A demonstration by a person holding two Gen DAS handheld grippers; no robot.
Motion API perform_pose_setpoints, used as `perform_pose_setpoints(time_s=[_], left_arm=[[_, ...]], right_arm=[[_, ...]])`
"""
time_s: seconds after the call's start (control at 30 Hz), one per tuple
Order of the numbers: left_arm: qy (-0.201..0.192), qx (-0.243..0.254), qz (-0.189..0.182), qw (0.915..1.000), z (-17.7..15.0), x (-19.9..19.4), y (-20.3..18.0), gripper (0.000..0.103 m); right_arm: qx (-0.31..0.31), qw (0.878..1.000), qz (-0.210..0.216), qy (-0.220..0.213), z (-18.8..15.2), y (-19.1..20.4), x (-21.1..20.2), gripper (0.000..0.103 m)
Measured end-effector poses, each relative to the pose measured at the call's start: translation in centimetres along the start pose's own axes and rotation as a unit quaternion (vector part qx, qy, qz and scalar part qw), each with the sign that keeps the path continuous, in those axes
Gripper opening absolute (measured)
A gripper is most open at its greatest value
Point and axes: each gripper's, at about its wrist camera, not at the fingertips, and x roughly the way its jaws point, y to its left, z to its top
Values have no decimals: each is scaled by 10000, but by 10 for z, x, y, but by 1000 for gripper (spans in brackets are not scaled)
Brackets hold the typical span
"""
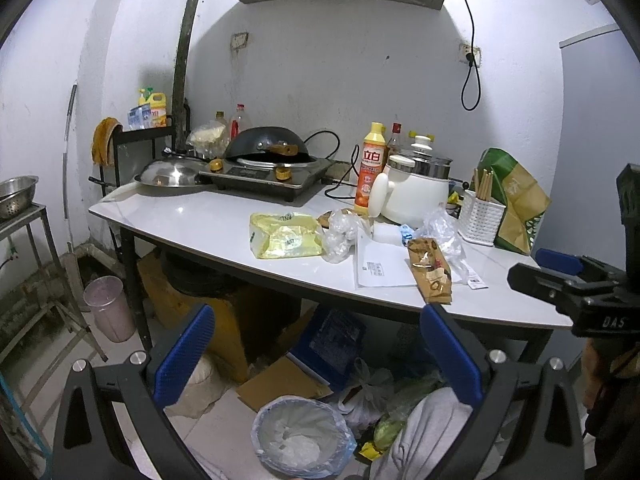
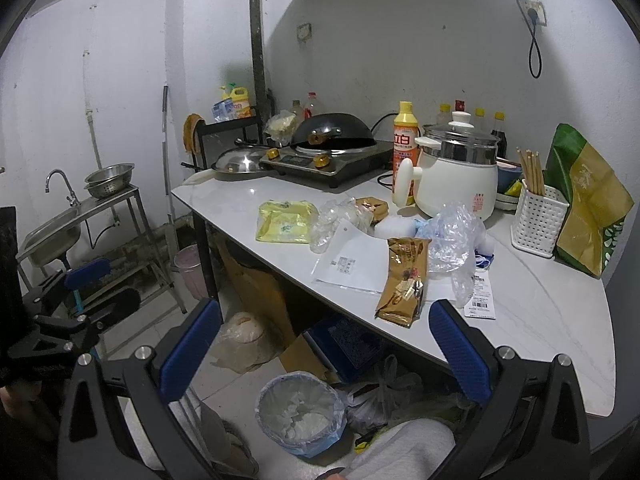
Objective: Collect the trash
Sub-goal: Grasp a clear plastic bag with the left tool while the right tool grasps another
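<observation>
Trash lies on the white table [image 1: 192, 220] [image 2: 552, 320]: a yellow wrapper [image 1: 285, 236] [image 2: 285, 222], a brown snack packet [image 1: 431, 270] [image 2: 403, 282], crumpled clear plastic [image 1: 340, 232] [image 2: 452, 240] and a white paper sheet [image 1: 380, 264] [image 2: 352, 260]. A lined trash bin [image 1: 302, 436] [image 2: 300, 412] stands on the floor below. My left gripper [image 1: 320, 354] is open and empty, below the table's front edge, above the bin. My right gripper [image 2: 326, 350] is open and empty, also below the edge, near the brown packet.
An induction stove with a wok [image 1: 266, 162], a steel lid [image 1: 168, 174], a detergent bottle [image 1: 370, 168], a white electric pot [image 1: 416, 188], a chopstick basket [image 1: 480, 216] and a green-tan bag [image 1: 516, 200] crowd the table's back. Boxes and bags lie underneath. A sink [image 2: 52, 236] stands at left.
</observation>
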Motion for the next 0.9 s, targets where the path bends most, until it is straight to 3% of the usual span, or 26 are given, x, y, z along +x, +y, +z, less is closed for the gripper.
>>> perform_pose_setpoints(time_s=[0.3, 0.9], left_arm=[[316, -13, -58, 9995, 12, 41, 11, 102], [874, 635, -278, 9938, 47, 154, -12, 102]], right_arm=[[209, 9995, -238, 90, 8, -33, 34, 103], [656, 9938, -862, 236, 20, -129, 103, 103]])
